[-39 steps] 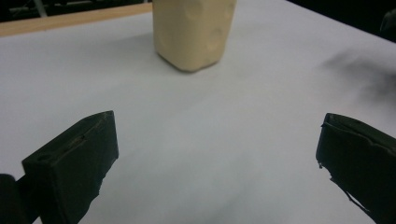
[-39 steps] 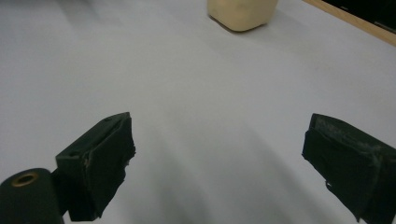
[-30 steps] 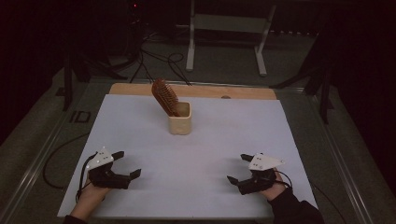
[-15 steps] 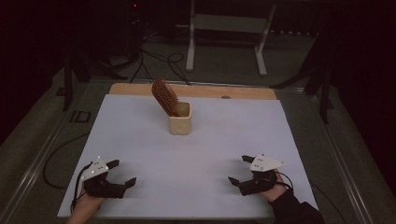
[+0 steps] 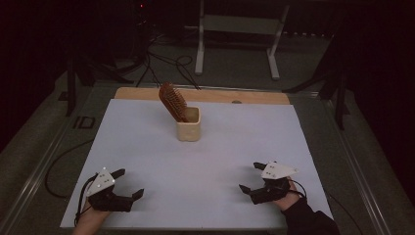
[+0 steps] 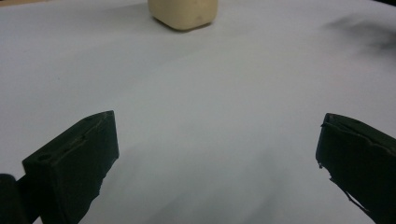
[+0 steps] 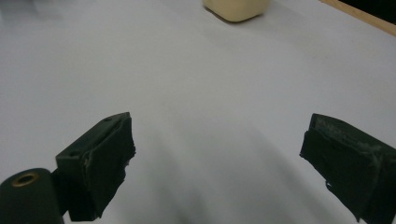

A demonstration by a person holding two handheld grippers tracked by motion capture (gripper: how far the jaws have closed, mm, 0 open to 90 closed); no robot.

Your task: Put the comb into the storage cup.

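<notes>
Jaws on both grippers stand wide apart with nothing between them. The left gripper [image 5: 126, 184] sits low over the near left part of the bench [image 5: 147, 147], held by a hand [image 5: 90, 221] at the bottom edge, its grey three-cornered plate facing up and a cable trailing off to the left. The right gripper [image 5: 252, 177] sits over the near right part of the bench, held by a hand in a dark sleeve [image 5: 308, 220], and is well apart from the left one. A cream cup [image 5: 188, 124] stands upright toward the far middle of the white bench, well away from both grippers. A brown hairbrush [image 5: 173, 101] stands in the cup, bristle head up and leaning to the left, above the rim. The left gripper view shows the base of the cup [image 6: 183, 12] straight ahead at the top edge; the right gripper view shows it [image 7: 236, 8] ahead and slightly right. A wooden strip [image 5: 205, 95] runs along the far edge of the bench.
</notes>
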